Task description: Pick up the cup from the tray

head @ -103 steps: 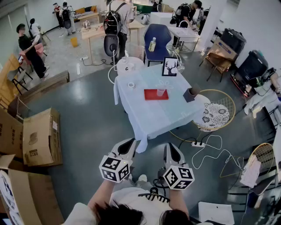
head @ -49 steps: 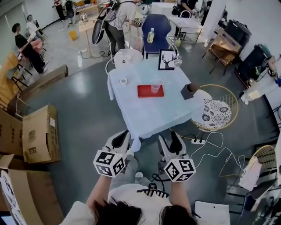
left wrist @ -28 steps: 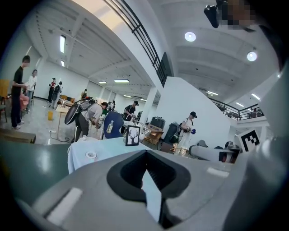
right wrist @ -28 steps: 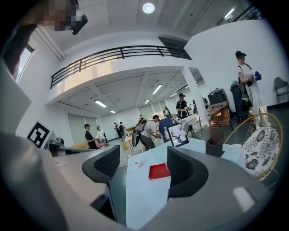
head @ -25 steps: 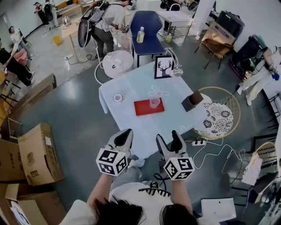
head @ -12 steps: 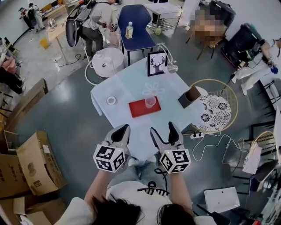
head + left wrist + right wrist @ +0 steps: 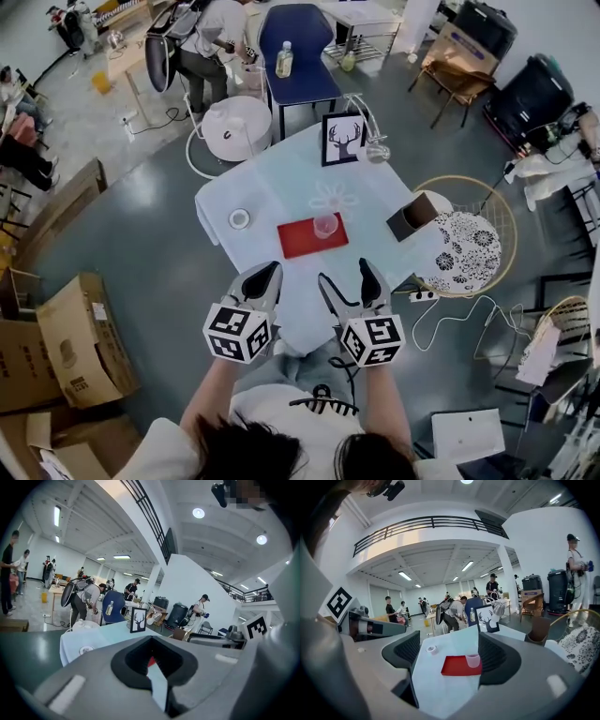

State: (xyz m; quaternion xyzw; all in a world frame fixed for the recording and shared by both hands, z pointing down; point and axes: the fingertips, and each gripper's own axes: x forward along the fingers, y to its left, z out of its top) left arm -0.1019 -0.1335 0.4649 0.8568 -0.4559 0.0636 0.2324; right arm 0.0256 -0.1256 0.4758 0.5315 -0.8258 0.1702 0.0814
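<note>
This is the approach step: both grippers hang over the near edge of the table (image 7: 262,192), well short of the cup (image 7: 324,225), and nothing has been picked up yet. The right gripper (image 7: 344,272) has just been opening its jaws; they stand wide apart with nothing between them, and its own view frames the cup between them at 12 o'clock. The left gripper (image 7: 267,272) has its jaws together at the tips and carries nothing. The cup stands upright on the red tray (image 7: 298,242), toward the tray's 1 o'clock corner in the head view, with the tray itself near the middle of the table. It is small, see-through and faintly pink, mouth up; whether anything is in it I cannot tell. The next move is probably to carry the right gripper forward and down until the jaws flank the cup, then close gently, since so thin a wall looks likely to buckle or slip.
</note>
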